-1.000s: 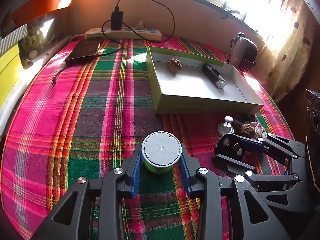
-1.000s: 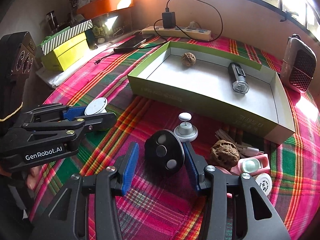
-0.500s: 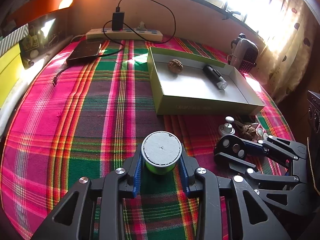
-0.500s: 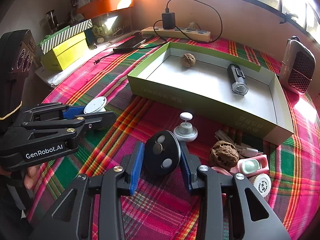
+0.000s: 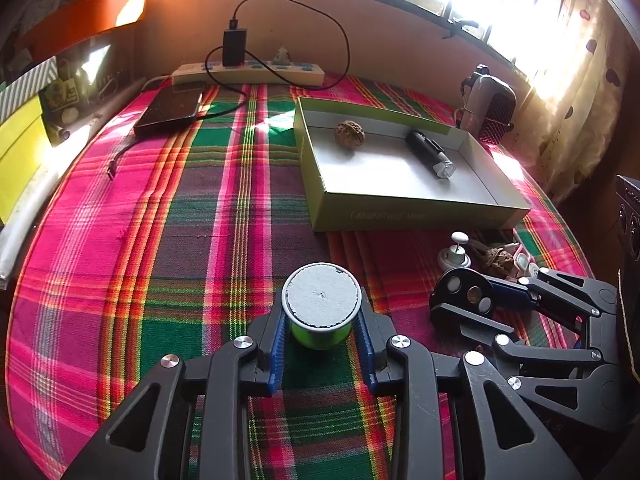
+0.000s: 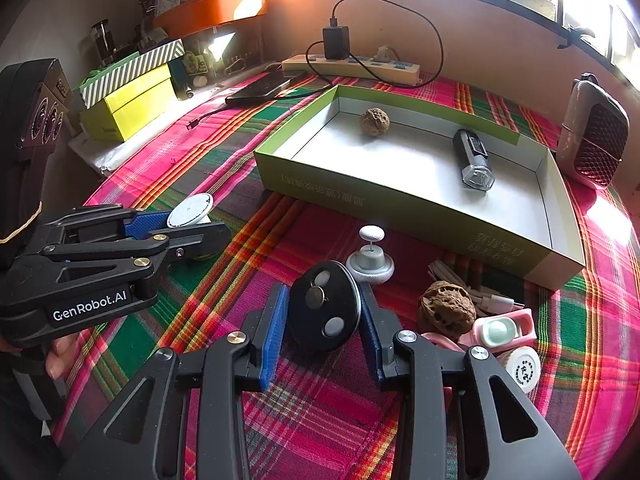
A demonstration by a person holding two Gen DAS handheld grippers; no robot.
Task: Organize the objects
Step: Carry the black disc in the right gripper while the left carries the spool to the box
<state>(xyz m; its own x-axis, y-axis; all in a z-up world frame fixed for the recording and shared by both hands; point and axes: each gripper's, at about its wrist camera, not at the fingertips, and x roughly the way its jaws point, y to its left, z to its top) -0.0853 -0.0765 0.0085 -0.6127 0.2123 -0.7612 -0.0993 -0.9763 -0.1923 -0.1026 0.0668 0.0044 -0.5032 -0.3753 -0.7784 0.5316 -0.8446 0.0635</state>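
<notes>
1. Since the earlier frames my two hands had hardly shifted; what changed was the jaws. The left gripper [image 5: 320, 330] had drawn in from a wide spread around the green canister [image 5: 321, 308] and was closing, its blue pads at the canister's sides, seemingly just touching. The right gripper [image 6: 325, 312] had narrowed onto the black oval disc [image 6: 325, 307] and held it pinched between its pads
2. The plaid tablecloth [image 5: 160, 220] carried everything, and the open green box [image 6: 416, 204] at its far side was, I judged, where things belonged
3. Inside the box lay only two things: a flashlight [image 6: 472, 158] near the right end and a walnut [image 6: 374, 121] by the back wall, well apart
4. Outside it I counted plenty left. The canister stood on the cloth well short of the box, and the disc sat tilted in my right jaws, close to the box's front wall
5. Near the disc waited a second walnut [image 6: 447, 312], a pink case [image 6: 502, 328], a round white jar [image 6: 522, 368], a bundle of white cable [image 6: 480, 296] and a small grey knobbed base [image 6: 370, 266]
6. My estimate was under a third done, with two pickups just beginning
</notes>
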